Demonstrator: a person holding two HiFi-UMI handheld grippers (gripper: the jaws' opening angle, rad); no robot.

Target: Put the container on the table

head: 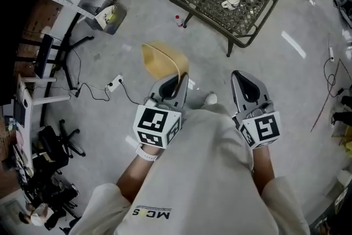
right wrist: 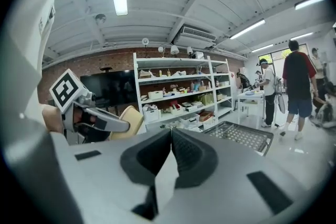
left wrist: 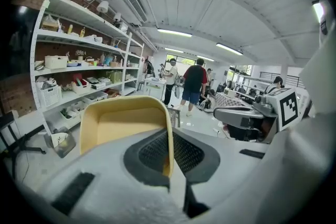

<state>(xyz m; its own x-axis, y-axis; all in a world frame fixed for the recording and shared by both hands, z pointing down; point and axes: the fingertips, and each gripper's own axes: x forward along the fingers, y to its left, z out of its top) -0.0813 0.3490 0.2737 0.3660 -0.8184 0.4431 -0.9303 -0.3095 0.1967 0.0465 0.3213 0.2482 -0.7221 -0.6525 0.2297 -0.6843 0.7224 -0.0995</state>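
The container (head: 159, 60) is a yellow tub with rounded corners and thin smooth walls; what shows of its inside is bare; the left tool (head: 176, 81) is clenched on one side wall, which is pinched between the black ribbed faces of the jaws; the tub hangs above the glossy grey floor (head: 110, 58), well apart from the desk (head: 184, 0); the desk is dark metal, its top an open lattice inside a raised rim, and it carries a white cup (head: 233, 0); the right tool (head: 242, 78) is closed on nothing, its ribbed faces meeting.
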